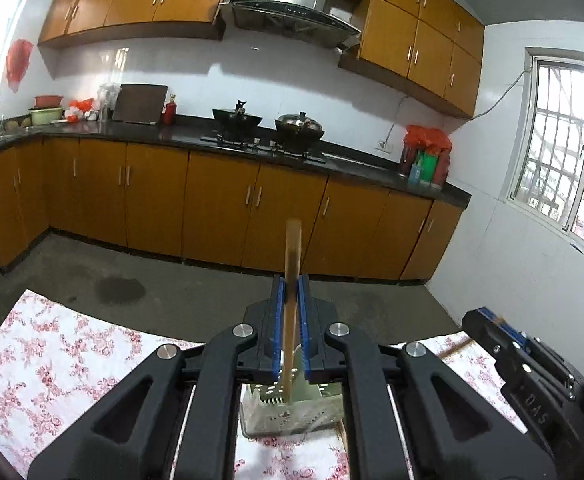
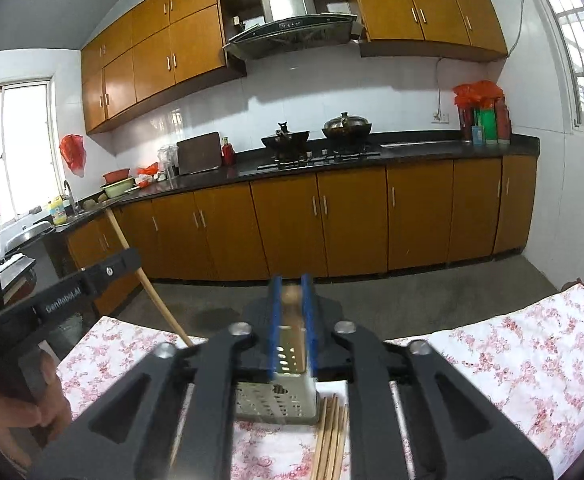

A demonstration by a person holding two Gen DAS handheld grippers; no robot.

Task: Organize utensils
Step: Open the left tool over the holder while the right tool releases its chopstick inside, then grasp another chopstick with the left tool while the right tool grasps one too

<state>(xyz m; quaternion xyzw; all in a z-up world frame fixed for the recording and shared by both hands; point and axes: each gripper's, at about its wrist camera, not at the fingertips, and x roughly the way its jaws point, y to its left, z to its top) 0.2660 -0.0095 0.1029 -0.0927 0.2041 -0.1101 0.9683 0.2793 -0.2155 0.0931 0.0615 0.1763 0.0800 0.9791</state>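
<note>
My left gripper (image 1: 292, 286) is shut on a wooden utensil handle (image 1: 292, 256) that stands upright, its lower end down in a pale perforated utensil holder (image 1: 288, 408) on the floral tablecloth (image 1: 52, 360). In the right wrist view the same handle (image 2: 148, 280) slants past the left gripper's black body. My right gripper (image 2: 292, 286) is shut on the holder's wall (image 2: 288, 344), with the holder (image 2: 276, 400) below its jaws. Several wooden chopsticks (image 2: 332, 440) lie on the cloth just right of the holder.
The table's far edge (image 2: 492, 328) drops to a grey concrete floor. Beyond stand brown base cabinets (image 2: 332, 224) with a dark counter, two woks on the stove (image 2: 316, 136) and windows on both sides. The right gripper's body (image 1: 532, 364) shows at the right.
</note>
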